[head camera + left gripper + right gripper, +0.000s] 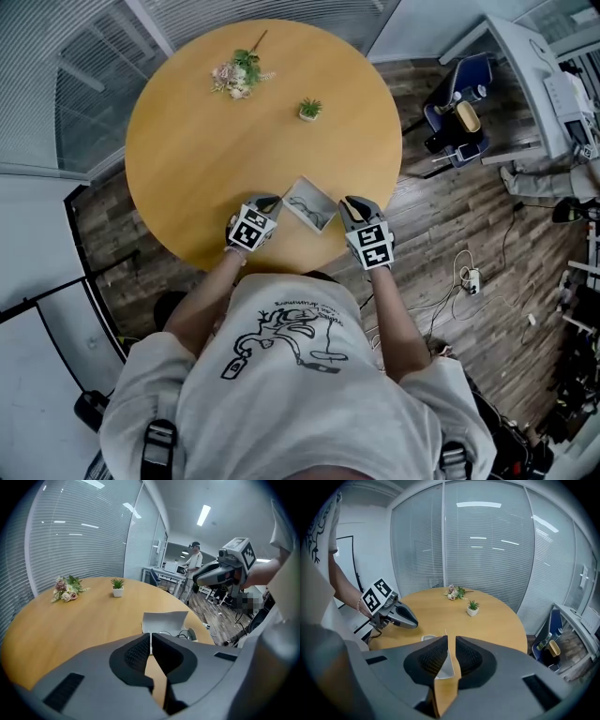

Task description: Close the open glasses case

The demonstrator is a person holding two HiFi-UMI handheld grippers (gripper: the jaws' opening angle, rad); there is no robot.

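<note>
While the glasses case (310, 206) lies between them, left gripper (271, 202) is clenched; right gripper (350, 202) slightly parted.

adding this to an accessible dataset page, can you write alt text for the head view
Seen from above, a person at a round wooden table holds the left gripper and the right gripper on either side of an open glasses case with glasses inside, near the table's near edge. Farther across are a flower sprig and a small potted plant.
</note>
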